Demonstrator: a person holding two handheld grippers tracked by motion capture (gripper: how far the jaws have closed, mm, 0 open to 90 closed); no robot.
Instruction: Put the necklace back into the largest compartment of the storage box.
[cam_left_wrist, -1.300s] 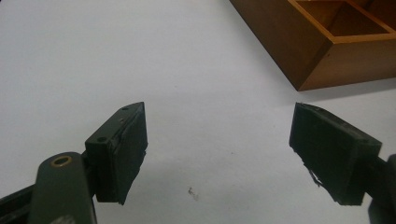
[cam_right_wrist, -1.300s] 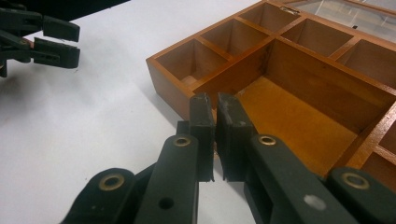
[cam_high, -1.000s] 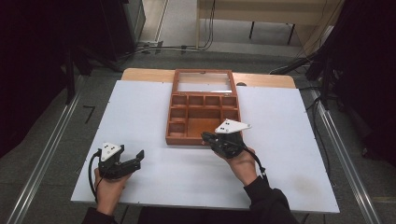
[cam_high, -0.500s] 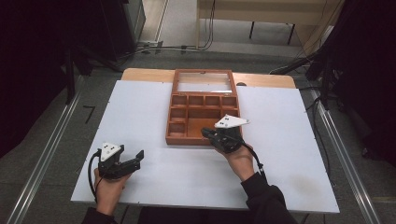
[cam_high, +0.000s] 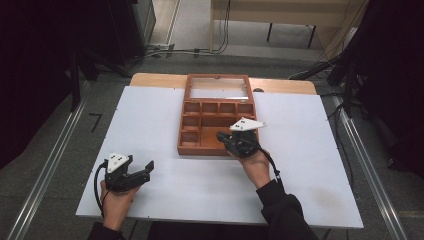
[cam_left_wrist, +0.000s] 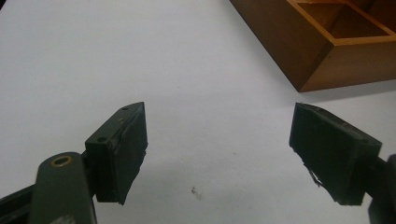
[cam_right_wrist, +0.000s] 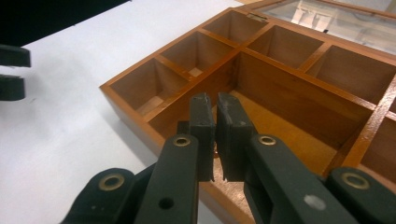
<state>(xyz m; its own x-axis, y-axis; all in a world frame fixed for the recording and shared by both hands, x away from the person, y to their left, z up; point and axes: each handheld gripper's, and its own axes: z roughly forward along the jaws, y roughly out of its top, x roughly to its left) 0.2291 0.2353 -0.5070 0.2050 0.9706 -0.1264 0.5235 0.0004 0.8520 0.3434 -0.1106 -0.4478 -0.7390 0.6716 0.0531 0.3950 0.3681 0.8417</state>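
High view shows one wooden box in the middle of the white surface, its glass lid lying flat on the far side. Right gripper hangs over the box's near right edge. Left gripper sits at the near left. Right gripper view shows jaws pressed together, holding nothing. Left gripper view shows two jaws wide apart.

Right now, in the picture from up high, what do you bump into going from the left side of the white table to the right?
left gripper with its jaws open → wooden box with compartments → right gripper with its jaws shut, at the box's near edge → bare white table.
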